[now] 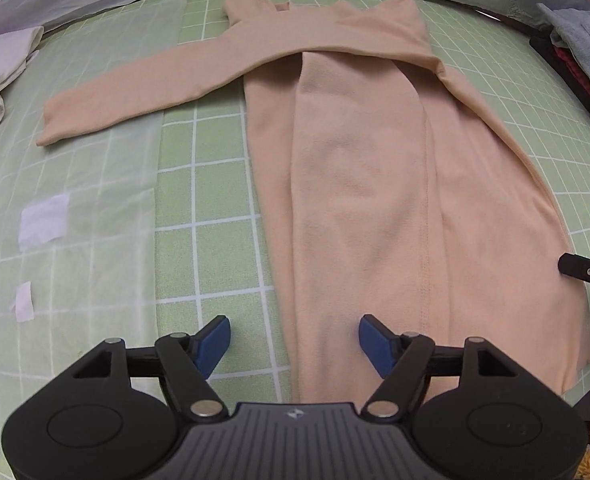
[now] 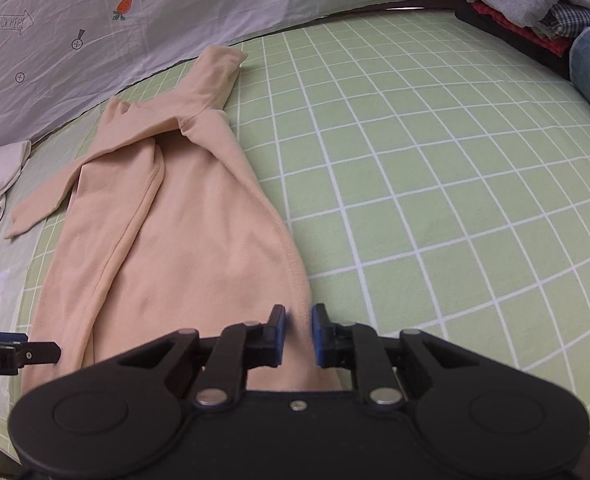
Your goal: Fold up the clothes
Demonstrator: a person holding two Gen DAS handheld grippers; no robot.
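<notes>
Left wrist view: left gripper (image 1: 294,340) fingers (image 1: 215,342) spread wide, empty, straddling the near hem's left edge of the beige top (image 1: 359,184). Right wrist view: right gripper (image 2: 298,330) fingers (image 2: 279,326) narrowed around the hem's right edge; whether cloth is actually pinched cannot be told. The top lies lengthwise on the green grid mat (image 2: 435,184), sides folded inward, one sleeve (image 1: 143,96) trailing left. Risk: lifting with only one corner secured would skew the fold and let the tucked panels slide open.

Soft matt peach knit top (image 1: 359,184) lies on a smooth green gridded mat (image 2: 435,184); tools matt black plastic.
</notes>
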